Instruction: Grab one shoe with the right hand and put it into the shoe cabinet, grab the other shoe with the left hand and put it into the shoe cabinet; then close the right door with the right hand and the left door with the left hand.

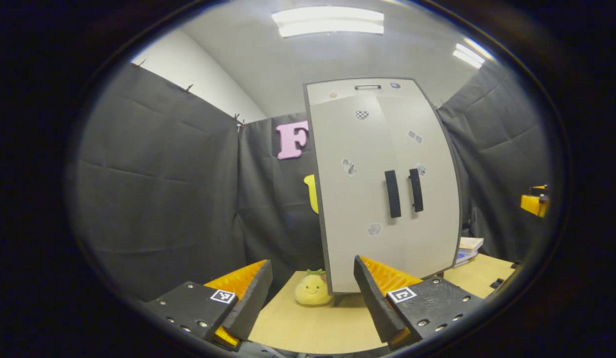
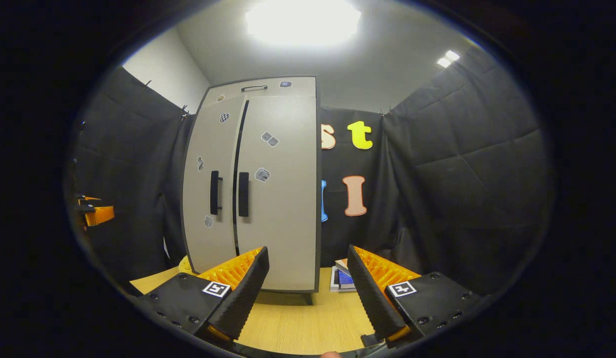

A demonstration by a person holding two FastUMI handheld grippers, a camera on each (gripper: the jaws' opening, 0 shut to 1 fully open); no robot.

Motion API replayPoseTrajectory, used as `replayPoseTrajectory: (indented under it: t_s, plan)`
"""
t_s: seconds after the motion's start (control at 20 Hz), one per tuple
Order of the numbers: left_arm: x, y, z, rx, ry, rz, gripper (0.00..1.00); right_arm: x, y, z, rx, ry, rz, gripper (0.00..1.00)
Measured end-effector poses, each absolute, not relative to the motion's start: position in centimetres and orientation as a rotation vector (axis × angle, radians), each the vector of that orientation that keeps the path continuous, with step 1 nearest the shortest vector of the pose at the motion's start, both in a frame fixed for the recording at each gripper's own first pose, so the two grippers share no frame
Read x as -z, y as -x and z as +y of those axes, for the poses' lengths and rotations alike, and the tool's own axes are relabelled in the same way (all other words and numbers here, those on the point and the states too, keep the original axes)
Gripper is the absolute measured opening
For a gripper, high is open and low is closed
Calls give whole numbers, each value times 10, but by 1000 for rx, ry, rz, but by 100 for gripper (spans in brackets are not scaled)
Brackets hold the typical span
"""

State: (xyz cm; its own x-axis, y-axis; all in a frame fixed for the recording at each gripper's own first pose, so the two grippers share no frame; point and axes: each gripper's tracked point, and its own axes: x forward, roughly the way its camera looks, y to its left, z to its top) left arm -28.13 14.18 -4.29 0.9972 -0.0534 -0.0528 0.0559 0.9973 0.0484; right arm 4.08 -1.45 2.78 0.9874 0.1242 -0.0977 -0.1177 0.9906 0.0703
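Left gripper point(image 1: 313, 293) is released, jaws spread wide, nothing between them, hovering low over the table point(image 1: 313, 328). Shoe cabinet point(image 1: 382, 184) stands ahead and a bit to its right, upright, long axis vertical. In the left gripper view both doors look flush, the two handles point(image 1: 402, 193) side by side at mid height. A plush toy point(image 1: 312, 290) sits on the table just beside the cabinet's left foot; books point(image 1: 468, 248) lie on the table at the cabinet's other side. Right gripper point(image 2: 308, 291) is likewise released and empty, low over the same table, cabinet ahead and slightly to its left. From that angle a dark seam runs down between the left door point(image 2: 208, 184) and the right door point(image 2: 278, 184); can't tell if the left one is fully seated or a hair proud. Shoes aren't visible, so my read is they're inside and both doors are done or nearly so. If anything's left, it's a push on the left door: left gripper is the assigned one, door face lies straight ahead-right of it, push square at handle height. Table is pale wood, flat. Booth has dark cloth walls, white ceiling, bright ceiling lights point(image 1: 328, 21).
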Motion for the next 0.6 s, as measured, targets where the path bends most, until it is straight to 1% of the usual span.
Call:
replayPoseTrajectory:
  t_s: [0.6]
  plan:
    - [54, 278, 139, 53, -52, 80, 94, -26, -49, -12, -115, -65, 99, 99]
